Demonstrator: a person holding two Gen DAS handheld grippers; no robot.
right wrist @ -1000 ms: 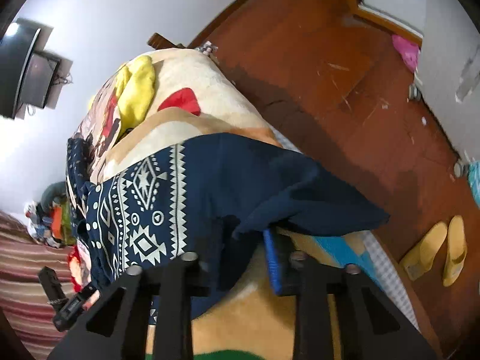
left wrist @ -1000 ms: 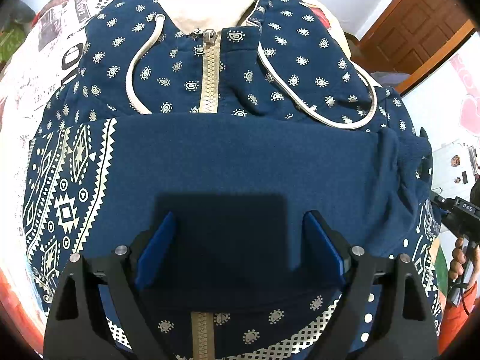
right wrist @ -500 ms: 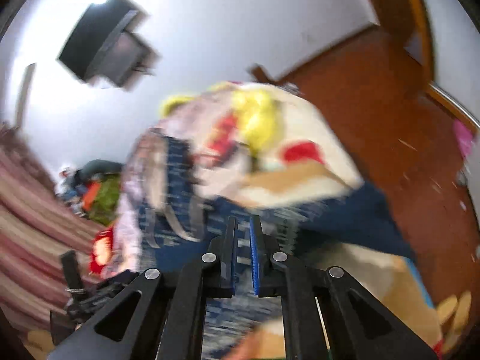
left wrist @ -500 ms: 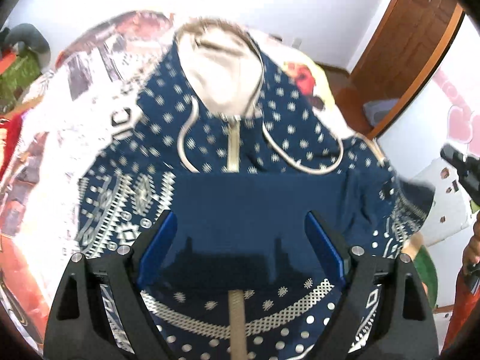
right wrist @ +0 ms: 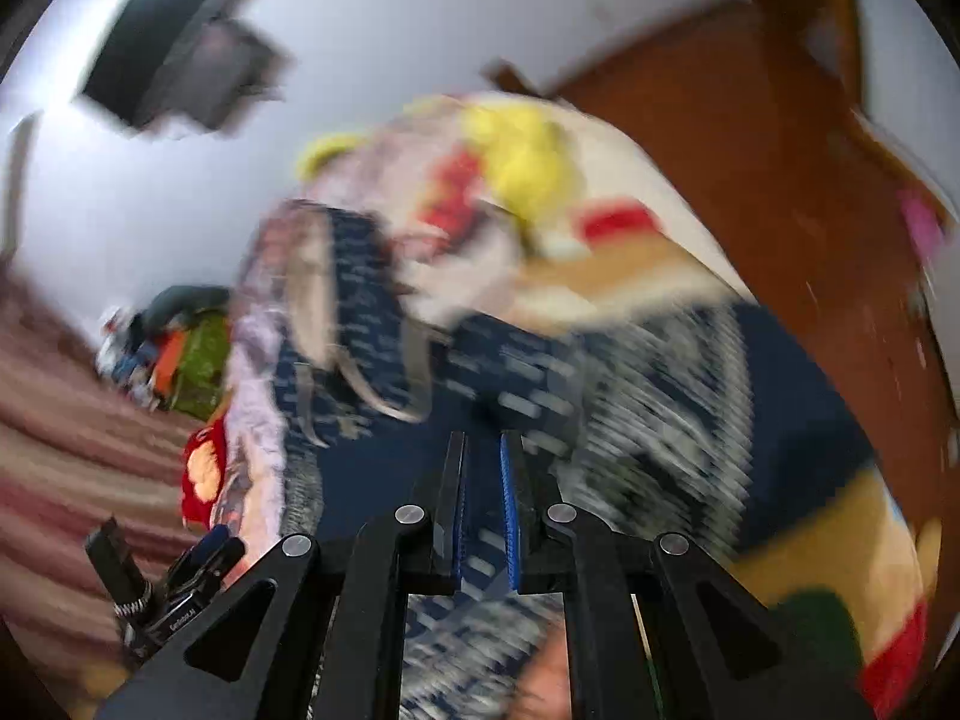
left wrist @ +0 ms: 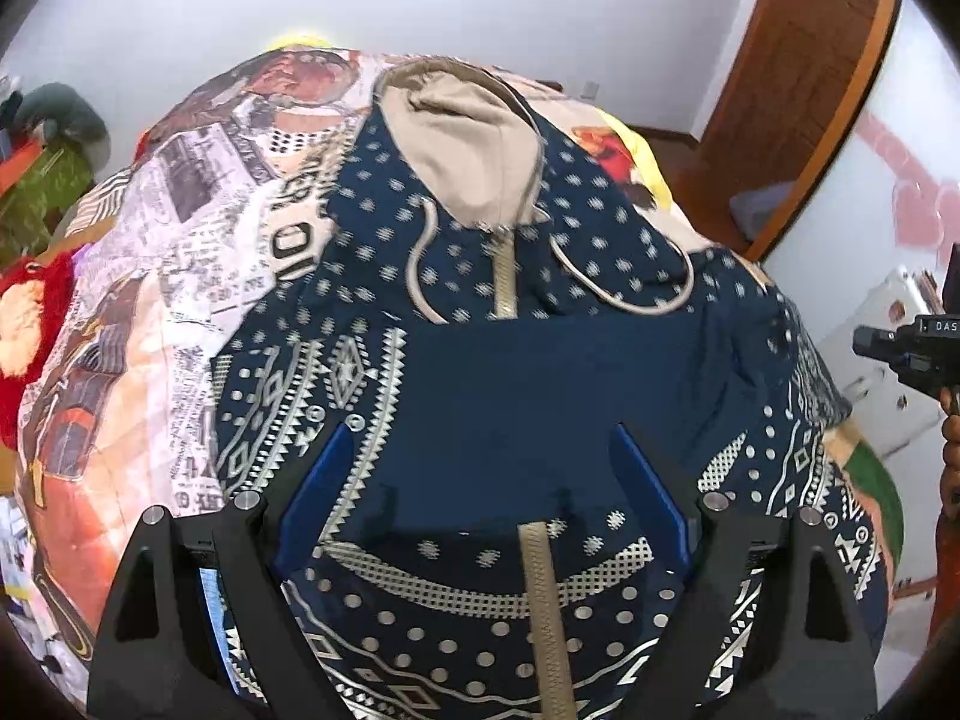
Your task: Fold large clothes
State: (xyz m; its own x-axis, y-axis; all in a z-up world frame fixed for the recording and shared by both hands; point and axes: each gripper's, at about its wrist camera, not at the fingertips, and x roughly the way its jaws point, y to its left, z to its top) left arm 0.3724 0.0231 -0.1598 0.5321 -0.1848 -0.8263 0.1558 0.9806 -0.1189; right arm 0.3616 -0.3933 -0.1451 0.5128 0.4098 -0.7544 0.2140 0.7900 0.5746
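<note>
Looking down from the left wrist camera, the navy zip-up hoodie with the cream geometric print and beige hood lining is lying face up on a bed covered with a busy newspaper-and-cartoon print blanket. Hood points toward the far wall, and the cream drawstrings loop loose across the chest. A plain navy sleeve is laid flat across the front, covering the middle of the beige zipper, which makes sense as the first tuck-in before the body gets folded.

The left gripper has its blue-padded fingers spread wide with nothing between them, hovering above the sleeve rather than touching it. My guess is it's held open and clear so the fabric stays put.

Right wrist view is badly smeared, so take this loosely. The right gripper has its fingers pressed nearly together, and I don't see cloth pinched in the slim gap. It's near the hoodie's right side, where a sleeve end hangs off toward the wooden floor.

I'd say the fold is early-stage: one sleeve in, the bottom hem and other side not yet dealt with.
</note>
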